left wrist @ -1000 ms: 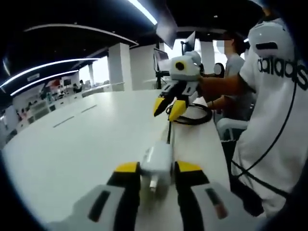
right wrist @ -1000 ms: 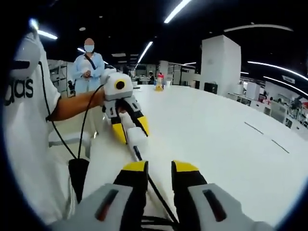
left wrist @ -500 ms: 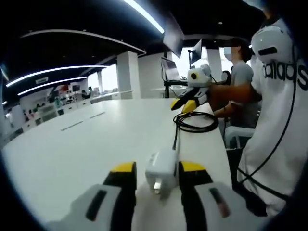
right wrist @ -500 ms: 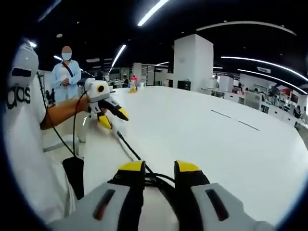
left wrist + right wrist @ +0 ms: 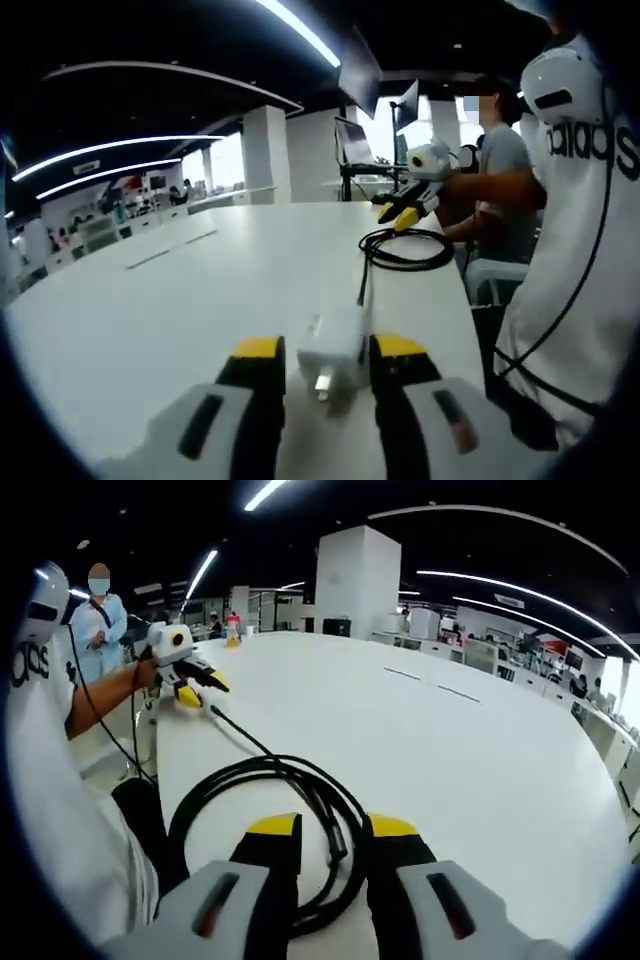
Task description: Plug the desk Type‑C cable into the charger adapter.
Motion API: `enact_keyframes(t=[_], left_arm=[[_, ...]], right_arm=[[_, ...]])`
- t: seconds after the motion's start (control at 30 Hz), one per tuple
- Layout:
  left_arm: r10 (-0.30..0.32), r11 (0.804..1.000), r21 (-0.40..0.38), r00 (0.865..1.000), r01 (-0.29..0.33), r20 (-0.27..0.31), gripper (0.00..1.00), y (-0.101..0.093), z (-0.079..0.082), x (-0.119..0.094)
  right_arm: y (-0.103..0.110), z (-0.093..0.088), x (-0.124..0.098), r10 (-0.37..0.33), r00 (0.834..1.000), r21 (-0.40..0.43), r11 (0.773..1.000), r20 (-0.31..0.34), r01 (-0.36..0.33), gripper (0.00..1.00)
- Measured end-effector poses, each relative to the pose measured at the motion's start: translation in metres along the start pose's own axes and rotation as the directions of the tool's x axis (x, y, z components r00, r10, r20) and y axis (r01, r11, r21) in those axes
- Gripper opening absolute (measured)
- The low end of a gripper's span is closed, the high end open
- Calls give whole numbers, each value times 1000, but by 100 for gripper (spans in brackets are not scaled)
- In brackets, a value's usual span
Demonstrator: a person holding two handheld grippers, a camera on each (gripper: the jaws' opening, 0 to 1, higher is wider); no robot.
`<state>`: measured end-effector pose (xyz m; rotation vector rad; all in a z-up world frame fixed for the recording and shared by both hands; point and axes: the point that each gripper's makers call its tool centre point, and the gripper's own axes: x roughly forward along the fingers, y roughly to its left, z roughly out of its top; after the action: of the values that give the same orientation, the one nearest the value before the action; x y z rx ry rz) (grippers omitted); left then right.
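left gripper [image 5: 318, 352] has its fingers closed onto the white charger adapter [image 5: 333, 345], prongs facing the camera, body pinned low on the bench [image 5: 180, 300], probably to keep the port end steady. black type-c cable [image 5: 405, 250] leaves the adapter's far end toward 12 o'clock and coils near the right gripper [image 5: 405, 210] at 1 o'clock; can't tell if the plug is seated. in the right gripper view the right gripper [image 5: 330, 832] fingers straddle the coil [image 5: 270, 830], part open, gripping nothing that i can see. left gripper [image 5: 195, 685] sits at 10 o'clock. looks like slack is being sorted before the join.
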<state>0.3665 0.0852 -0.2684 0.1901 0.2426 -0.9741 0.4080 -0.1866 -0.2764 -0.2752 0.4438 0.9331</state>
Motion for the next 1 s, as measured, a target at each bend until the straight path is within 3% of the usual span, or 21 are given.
enact_keyframes(t=[0.17,0.33,1.0], left_arm=[[-5,1000,6,1000,5,-8,32,0,-1,1],[-14,1000,9,1000,14,-15,32,-1,-2,3],[-35,999,1,999,35,-30,29,-5,-4,6]], right_arm=[[-20,-16,-9,-32,999,35,999,-29,33,23],[-23,-24,-12,-48,998,64,997,-48,52,23],[5,-29,-13,-67,990,127,988,-124,83,17]])
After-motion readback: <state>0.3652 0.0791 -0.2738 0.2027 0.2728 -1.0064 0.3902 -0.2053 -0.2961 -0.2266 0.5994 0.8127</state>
